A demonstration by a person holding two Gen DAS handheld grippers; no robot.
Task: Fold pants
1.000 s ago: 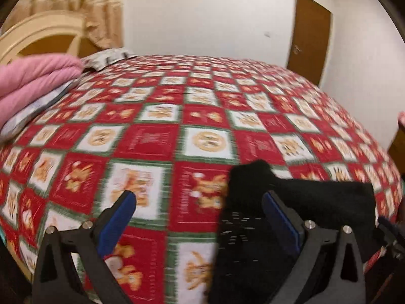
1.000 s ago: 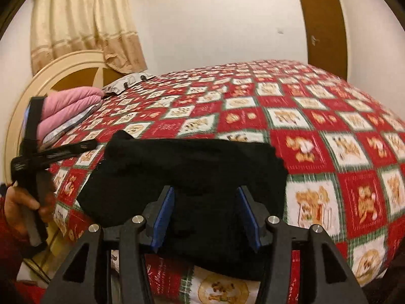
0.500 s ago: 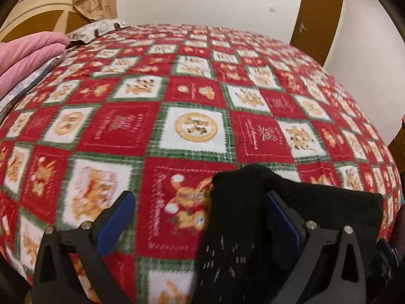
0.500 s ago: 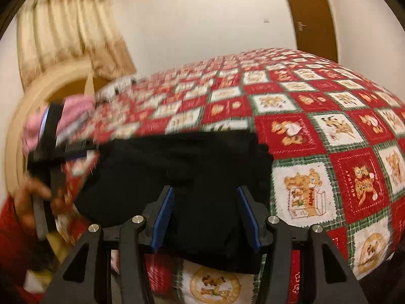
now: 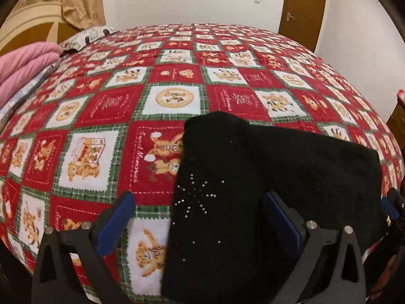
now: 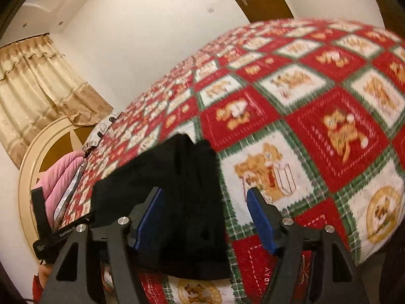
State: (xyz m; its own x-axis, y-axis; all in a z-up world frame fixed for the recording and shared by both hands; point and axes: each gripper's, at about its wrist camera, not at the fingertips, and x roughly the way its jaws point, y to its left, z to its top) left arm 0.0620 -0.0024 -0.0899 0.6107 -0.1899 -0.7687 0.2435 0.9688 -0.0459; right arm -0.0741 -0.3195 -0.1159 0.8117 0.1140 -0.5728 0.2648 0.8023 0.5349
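Note:
Black pants (image 5: 265,185) lie folded into a compact bundle near the bed's front edge, with a star of small studs on the top layer. They also show in the right wrist view (image 6: 177,185). My left gripper (image 5: 200,217) is open and empty, its jaws straddling the bundle's left edge just above the cloth. My right gripper (image 6: 205,217) is open and empty, tilted, over the bundle's right edge. The left gripper's body (image 6: 43,217) shows at the left of the right wrist view.
The bed carries a red, white and green checked bear-print quilt (image 5: 177,96). Folded pink bedding (image 5: 22,63) and a patterned pillow (image 5: 86,38) lie by the cream headboard (image 6: 35,167). A brown door (image 5: 301,7) stands behind the bed.
Both grippers have drawn back and up from the folded pants. The right gripper has opened wider and rolled to a tilt, shifting right so the bundle sits under its left jaw.

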